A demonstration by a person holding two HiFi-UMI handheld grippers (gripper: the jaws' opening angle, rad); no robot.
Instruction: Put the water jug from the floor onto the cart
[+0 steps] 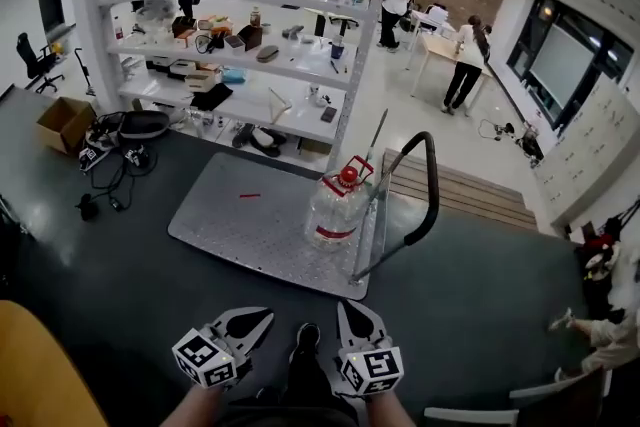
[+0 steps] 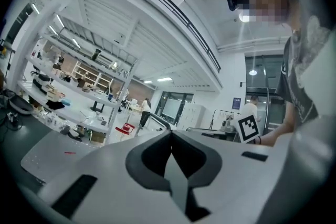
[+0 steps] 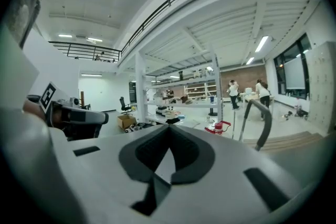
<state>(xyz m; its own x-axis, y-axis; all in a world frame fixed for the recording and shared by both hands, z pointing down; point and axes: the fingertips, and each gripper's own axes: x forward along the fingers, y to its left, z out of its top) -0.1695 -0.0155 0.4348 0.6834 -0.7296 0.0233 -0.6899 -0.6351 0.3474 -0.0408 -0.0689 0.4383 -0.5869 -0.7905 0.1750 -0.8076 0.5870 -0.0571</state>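
The clear water jug [image 1: 336, 207], with a red cap, a red carry handle and a red-banded label, stands upright on the cart's metal deck [image 1: 240, 230], near its right edge by the black push handle [image 1: 425, 183]. Both grippers hang low at the near edge of the head view, well short of the cart. My left gripper [image 1: 264, 317] is shut with nothing in it, its tips meeting [image 2: 170, 136]. My right gripper [image 1: 346, 308] is shut and empty too [image 3: 169, 128]. The jug's red top [image 3: 218, 127] shows far ahead in the right gripper view.
Beyond the cart stand white shelves [image 1: 250, 55] loaded with tools and boxes. A cardboard box [image 1: 62, 123] and cables [image 1: 115, 165] lie on the dark floor to the left. A wooden pallet [image 1: 470, 195] sits right of the cart. People stand at tables [image 1: 465, 60] far back.
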